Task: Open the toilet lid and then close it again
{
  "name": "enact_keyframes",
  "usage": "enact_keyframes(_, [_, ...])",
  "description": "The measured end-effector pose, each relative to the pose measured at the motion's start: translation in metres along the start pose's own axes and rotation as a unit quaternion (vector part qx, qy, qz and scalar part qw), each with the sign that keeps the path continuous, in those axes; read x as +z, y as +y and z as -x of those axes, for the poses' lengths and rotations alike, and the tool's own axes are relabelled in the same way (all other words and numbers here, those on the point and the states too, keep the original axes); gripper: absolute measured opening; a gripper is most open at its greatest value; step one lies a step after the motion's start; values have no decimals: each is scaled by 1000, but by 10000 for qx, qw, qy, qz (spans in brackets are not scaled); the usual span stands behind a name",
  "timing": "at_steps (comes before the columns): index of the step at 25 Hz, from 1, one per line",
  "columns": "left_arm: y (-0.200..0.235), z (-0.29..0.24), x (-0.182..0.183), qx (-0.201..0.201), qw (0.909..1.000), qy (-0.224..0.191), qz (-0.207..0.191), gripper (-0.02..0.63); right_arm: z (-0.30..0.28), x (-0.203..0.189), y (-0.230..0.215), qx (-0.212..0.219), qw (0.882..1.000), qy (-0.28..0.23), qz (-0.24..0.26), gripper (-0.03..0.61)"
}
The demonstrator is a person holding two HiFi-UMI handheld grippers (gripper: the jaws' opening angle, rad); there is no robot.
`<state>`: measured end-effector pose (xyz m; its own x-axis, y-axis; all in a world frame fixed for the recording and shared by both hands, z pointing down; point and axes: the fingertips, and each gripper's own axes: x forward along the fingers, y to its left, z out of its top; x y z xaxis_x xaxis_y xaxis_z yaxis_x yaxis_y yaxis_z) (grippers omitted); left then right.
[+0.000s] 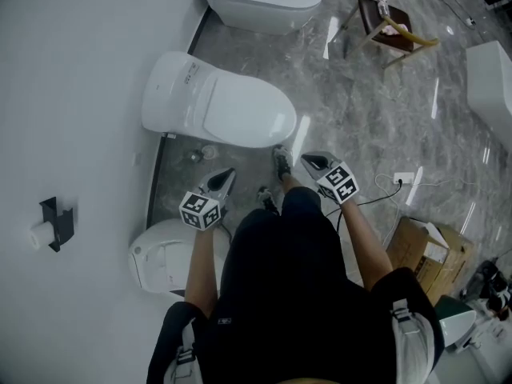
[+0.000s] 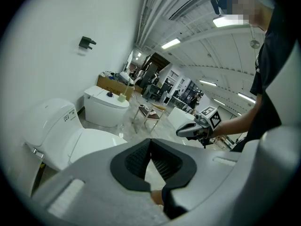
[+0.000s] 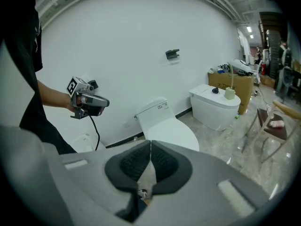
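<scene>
The toilet [image 1: 210, 102] is white and glossy, a one-piece floor model with its back against the white wall. Its lid [image 1: 244, 117] is down, a smooth, rounded oval that covers the whole bowl. It stands on grey marbled floor tiles [image 1: 384, 118], between a second toilet [image 1: 264, 2] at 12 o'clock and a third toilet [image 1: 164, 256] at 7 o'clock.

In the head view the left gripper [image 1: 229, 173] hangs just short of the lid's front edge, with the lid at its 12 o'clock. The right gripper [image 1: 306, 160] is beside the lid's rounded front end, with the lid at its 10 o'clock. Neither touches the toilet. Both pairs of jaws are pressed together with nothing between them, the dark ribbed pads [image 2: 162, 161] meeting along one line. Each gripper carries its cube of black-and-white square markers.

A small label [image 1: 190, 74] sits on top of the toilet's rear housing; it shows lines of print, too small to read. A black paper holder [image 1: 56, 224] is fixed on the wall at 9 o'clock. A cardboard box [image 1: 424, 250] lies on the floor at 4 o'clock.
</scene>
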<state>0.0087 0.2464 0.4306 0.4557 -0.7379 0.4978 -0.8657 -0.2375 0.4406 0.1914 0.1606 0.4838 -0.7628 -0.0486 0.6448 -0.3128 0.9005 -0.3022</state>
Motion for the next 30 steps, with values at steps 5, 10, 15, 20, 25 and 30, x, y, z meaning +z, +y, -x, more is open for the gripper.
enact_keyframes(5, [8, -22, 9, 108, 9998, 137, 21, 11, -13, -6, -26, 173, 9997, 138, -74, 5])
enact_keyframes(10, [20, -39, 9, 189, 9992, 326, 106, 11, -33, -16, -48, 316, 9989, 285, -174, 5])
enact_keyframes(15, [32, -46, 2, 271, 9977, 608, 159, 11, -51, -29, -68, 445, 9977, 407, -317, 5])
enact_keyframes(20, [50, -51, -9, 454, 9952, 791, 357, 11, -68, -48, -90, 530, 9957, 563, -503, 5])
enact_keyframes(25, [69, -63, -10, 563, 9948, 719, 450, 11, -88, -53, -110, 641, 9940, 551, -698, 5])
enact_keyframes(30, [97, -73, -18, 615, 9944, 605, 603, 11, -112, -57, -124, 600, 9934, 670, -710, 5])
